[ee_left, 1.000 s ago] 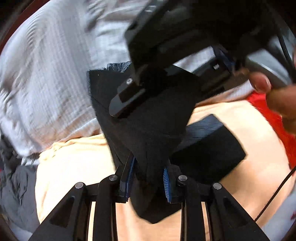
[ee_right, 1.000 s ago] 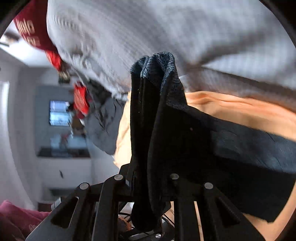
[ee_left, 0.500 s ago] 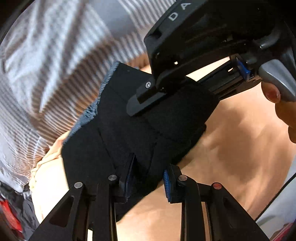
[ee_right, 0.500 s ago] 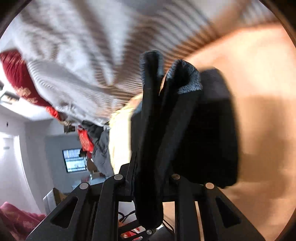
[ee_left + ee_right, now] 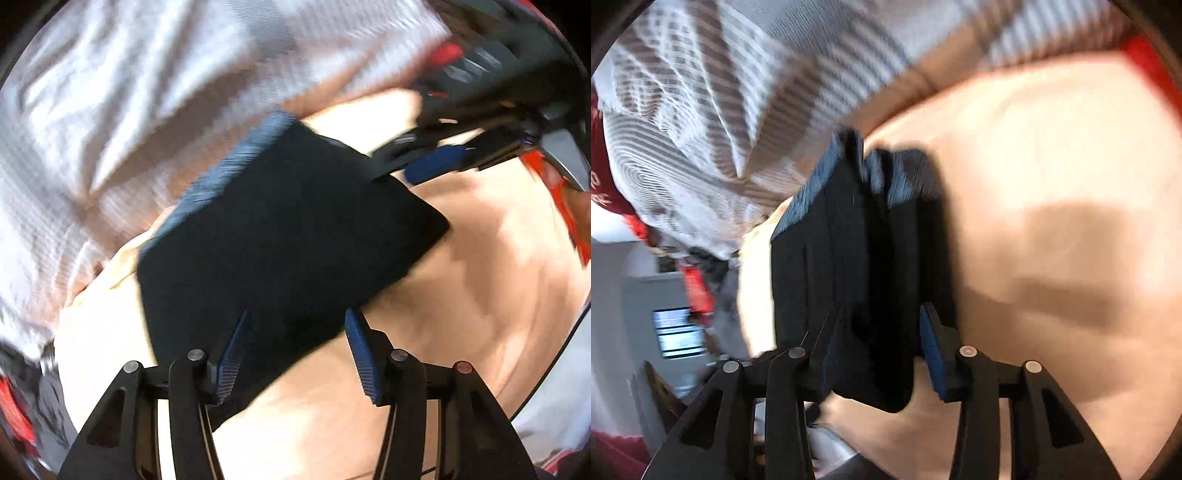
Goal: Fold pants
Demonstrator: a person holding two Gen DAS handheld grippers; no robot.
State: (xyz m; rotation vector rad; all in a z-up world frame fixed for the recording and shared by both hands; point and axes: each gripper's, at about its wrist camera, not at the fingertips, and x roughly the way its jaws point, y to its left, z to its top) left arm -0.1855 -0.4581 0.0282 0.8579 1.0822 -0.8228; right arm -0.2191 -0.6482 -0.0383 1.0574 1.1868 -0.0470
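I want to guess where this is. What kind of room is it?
Probably a bedroom: a striped blanket lies bunched on a peach sheet, and the dark pants are being folded there.

Folded pants [image 5: 288,236] lie flat on the sheet [image 5: 480,295]. A rumpled blanket [image 5: 147,110] sits behind and left of them. Left gripper [image 5: 295,354] stands at their near edge, right gripper [image 5: 417,162] at the far right corner.
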